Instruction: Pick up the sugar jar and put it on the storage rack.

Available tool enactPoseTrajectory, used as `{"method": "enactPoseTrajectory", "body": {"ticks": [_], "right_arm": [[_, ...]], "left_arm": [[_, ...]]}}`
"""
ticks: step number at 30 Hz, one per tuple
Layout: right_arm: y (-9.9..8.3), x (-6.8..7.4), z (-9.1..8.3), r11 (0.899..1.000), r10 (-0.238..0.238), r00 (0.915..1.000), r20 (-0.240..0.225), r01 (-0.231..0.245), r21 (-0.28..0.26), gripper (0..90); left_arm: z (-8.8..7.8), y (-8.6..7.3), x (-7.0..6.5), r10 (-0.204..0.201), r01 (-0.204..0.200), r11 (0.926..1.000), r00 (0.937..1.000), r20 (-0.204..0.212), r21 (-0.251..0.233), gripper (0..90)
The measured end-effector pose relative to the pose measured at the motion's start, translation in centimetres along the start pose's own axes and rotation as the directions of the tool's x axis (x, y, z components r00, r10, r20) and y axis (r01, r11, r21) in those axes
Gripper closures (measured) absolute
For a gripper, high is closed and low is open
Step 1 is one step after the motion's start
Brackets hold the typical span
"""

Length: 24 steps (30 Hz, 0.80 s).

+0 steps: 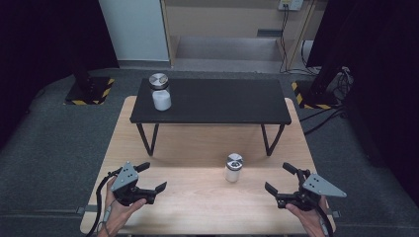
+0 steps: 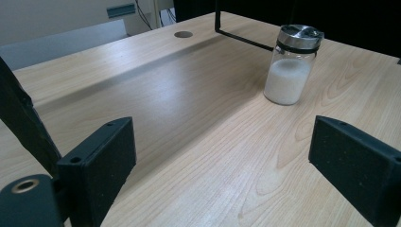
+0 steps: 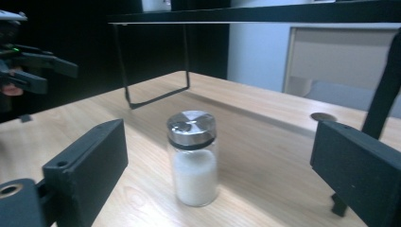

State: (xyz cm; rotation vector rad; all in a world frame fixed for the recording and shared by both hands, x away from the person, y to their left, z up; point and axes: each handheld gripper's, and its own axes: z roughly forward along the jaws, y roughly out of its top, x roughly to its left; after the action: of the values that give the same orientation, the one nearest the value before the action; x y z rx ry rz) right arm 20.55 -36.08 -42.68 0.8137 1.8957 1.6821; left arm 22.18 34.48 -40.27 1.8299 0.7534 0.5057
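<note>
Left gripper (image 1: 152,180): jaws spread, holding nothing; low over the wooden table (image 1: 197,143)
Right gripper (image 1: 280,182): jaws spread, empty
Shaker jar (image 1: 233,168): upright on the table between the grippers, nearer the right
Second jar (image 1: 160,92): on the black shelf (image 1: 222,101)

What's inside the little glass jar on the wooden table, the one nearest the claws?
The jar holds a white powder or grain, filling about the lower half; the glass above looks empty. A silver metal lid covers the top, hiding what lies directly beneath it.
</note>
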Motion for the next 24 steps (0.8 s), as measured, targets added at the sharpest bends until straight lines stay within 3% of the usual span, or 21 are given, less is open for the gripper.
{"method": "enactPoseTrajectory", "body": {"ticks": [5, 13, 19, 24], "right_arm": [[1.8, -0.1, -0.1, 0.998, -0.05, 0.9984, -0.025, 0.052, 0.046, 3.5], [6.0, -0.7, -1.0, 0.992, -0.065, 0.996, -0.061, 0.071, 0.1, 1.2], [9.8, -1.2, -1.3, 0.974, -0.068, 0.9939, -0.086, 0.085, 0.208, 1.2], [11.6, -1.6, -1.4, 0.966, -0.068, 0.9917, -0.109, 0.093, 0.242, 1.3]], "left_arm": [[0.0, 0.0, 0.0, -0.003, 0.003, 1.0, 1.0, 0.001, -0.002, 7.2], [-0.1, -0.1, 0.1, -0.007, 0.007, 1.0, 1.0, 0.001, -0.004, 7.2], [-0.2, -0.3, 0.3, -0.024, 0.024, 0.9996, 0.9997, 0.006, -0.015, 6.6], [-0.2, -0.4, 0.5, -0.035, 0.036, 0.9989, 0.9992, 0.016, -0.03, 4.8]]}}
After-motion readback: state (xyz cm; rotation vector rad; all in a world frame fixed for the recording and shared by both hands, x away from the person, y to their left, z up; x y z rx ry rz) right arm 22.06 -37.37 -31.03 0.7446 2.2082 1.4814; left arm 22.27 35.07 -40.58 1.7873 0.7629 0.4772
